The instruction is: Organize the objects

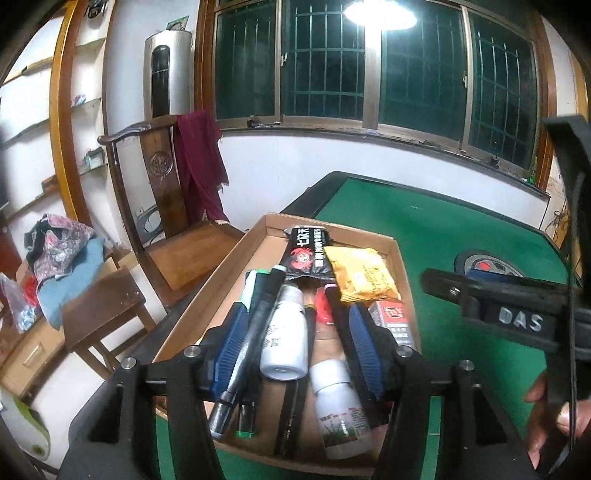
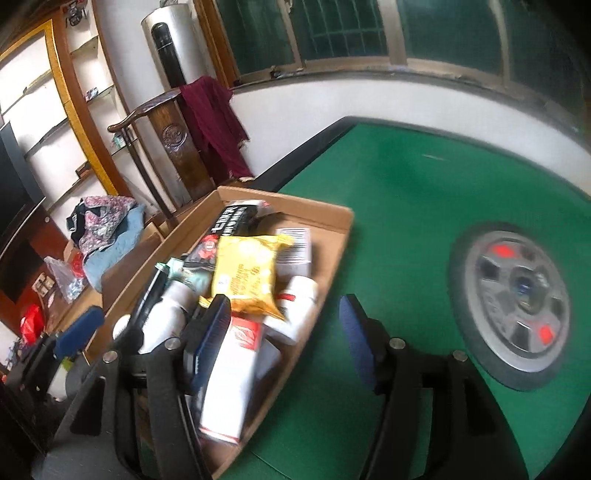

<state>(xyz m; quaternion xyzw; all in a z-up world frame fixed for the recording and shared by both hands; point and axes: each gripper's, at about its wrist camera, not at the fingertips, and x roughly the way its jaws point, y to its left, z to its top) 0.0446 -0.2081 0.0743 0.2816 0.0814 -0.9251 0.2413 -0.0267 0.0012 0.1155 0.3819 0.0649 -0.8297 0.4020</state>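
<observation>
Left wrist: left tongs (image 1: 301,334) parted over cardboard box (image 1: 207,291), gripping nothing; bottles, pen, packets already lie inside at 12 o'clock. Right wrist: right tongs (image 2: 286,334) wide, empty; green table (image 2: 406,221) at 1 o'clock bare, sorting looks nearly done.

light: ceiling lamp (image 1: 380,13) glare, bright | right view motion-blurred | fisheye edges curved, dark
</observation>
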